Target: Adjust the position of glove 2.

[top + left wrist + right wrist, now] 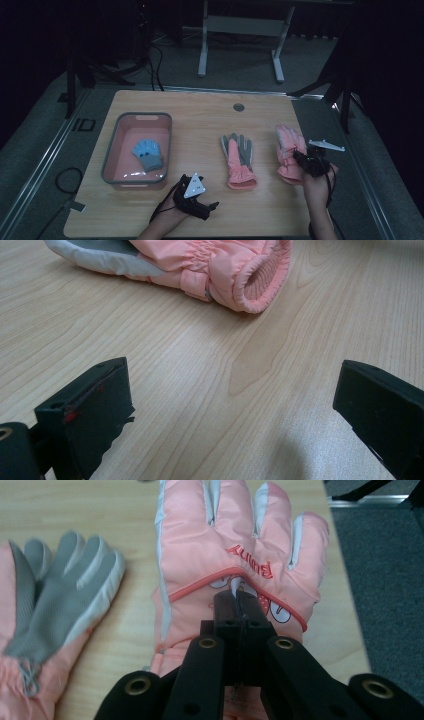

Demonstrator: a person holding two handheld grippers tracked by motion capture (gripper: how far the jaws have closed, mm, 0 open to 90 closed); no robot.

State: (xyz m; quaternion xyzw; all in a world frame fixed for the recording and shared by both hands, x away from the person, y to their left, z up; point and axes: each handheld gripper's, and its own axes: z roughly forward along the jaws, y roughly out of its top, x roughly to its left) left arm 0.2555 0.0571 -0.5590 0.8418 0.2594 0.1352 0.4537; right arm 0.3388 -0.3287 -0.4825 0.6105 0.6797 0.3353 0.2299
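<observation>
A pink glove [287, 150] [240, 545] with a printed back lies flat near the table's right edge. My right gripper [297, 156] [239, 600] sits over its back with the jaws shut together; I cannot tell whether any fabric is pinched between them. A second pink glove [238, 157] [55, 600] lies palm up at mid-table, showing its grey palm. Its cuff [255, 280] faces my left gripper [212, 205] [235, 415], which rests near the front edge, open with nothing between its jaws. A small blue glove [148, 154] lies in the pink bin [111, 150].
The bin stands at the table's left side. A round grommet [238, 107] is set in the tabletop at the back. The table's right edge [345, 605] runs close beside the printed glove, with grey floor beyond.
</observation>
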